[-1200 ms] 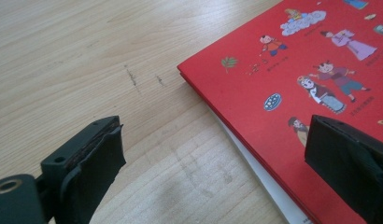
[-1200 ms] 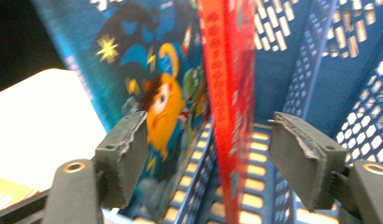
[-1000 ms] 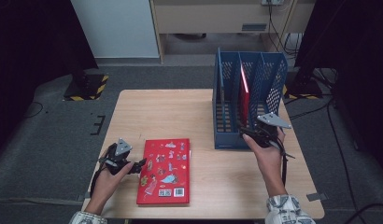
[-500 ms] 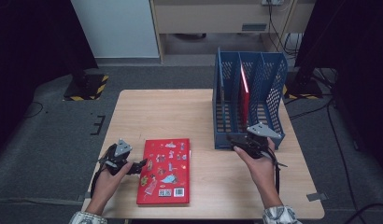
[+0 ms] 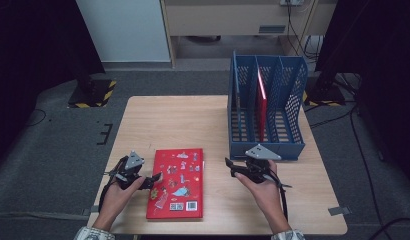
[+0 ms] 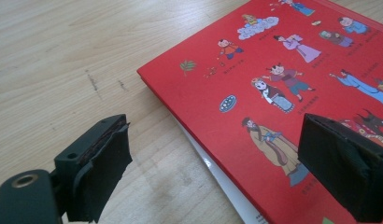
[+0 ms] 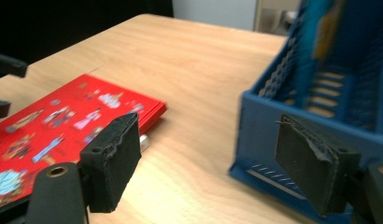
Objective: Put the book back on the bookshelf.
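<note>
A red picture book lies flat on the wooden table, near the front edge. My left gripper rests at the book's left edge. In the left gripper view its jaws have just been closing; the book's edge runs between them, one jaw over the cover, the other beside it, and neither pad presses. My right gripper hovers open in front of the blue file rack with nothing between its jaws. A second red book stands upright in the rack.
The rack takes up the table's back right and its front wall is close to my right gripper. Bare table lies between the flat book and the rack. Dark floor with cables surrounds the table.
My right gripper has moved left and down, away from the rack's front right corner toward the table's middle. My left hand has stayed at the book's edge.
</note>
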`<state>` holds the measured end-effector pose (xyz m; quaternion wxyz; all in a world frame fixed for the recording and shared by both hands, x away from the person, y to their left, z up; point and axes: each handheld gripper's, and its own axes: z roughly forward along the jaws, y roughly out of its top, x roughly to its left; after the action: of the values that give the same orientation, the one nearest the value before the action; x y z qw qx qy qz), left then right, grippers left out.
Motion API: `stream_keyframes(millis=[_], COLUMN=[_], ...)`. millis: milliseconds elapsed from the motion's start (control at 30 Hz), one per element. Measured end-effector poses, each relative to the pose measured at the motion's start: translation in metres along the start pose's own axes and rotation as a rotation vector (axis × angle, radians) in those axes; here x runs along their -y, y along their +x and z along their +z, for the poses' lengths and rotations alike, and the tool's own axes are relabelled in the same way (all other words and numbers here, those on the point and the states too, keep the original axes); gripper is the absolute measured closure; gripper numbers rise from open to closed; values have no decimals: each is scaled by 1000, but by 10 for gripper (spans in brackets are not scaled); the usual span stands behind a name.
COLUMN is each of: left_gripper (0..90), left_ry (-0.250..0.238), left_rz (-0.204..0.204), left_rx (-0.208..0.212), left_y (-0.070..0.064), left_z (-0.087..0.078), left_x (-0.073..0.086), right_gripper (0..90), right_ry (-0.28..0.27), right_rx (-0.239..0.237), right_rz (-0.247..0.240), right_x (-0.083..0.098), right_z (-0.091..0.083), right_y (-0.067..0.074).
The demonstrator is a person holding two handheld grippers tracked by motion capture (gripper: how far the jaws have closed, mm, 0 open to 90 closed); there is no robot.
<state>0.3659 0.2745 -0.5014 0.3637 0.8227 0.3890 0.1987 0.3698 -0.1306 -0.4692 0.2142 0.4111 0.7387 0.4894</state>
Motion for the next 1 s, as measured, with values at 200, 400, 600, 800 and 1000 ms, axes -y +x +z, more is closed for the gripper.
stream_keyframes(millis=[200,400,600,800,1000], left_gripper=[74,66,64,62,62], left_ry=[5,16,26,36,47], left_rz=[-7,-9,4,4,20], left_rx=[16,30,34,32,41], left_y=[-2,-4,-6,-6,-8], left_z=[4,6,8,11,12], left_x=[0,1,1,2,1], right_gripper=[210,204,187,156,145], right_ry=[37,53,83,125,169], right_rx=[-44,-85,-128,-191,-263], right_rz=[-5,3,-8,-34,-43], right_x=[8,13,18,24,30], right_z=[15,24,31,37,45], right_y=[15,25,39,54,68])
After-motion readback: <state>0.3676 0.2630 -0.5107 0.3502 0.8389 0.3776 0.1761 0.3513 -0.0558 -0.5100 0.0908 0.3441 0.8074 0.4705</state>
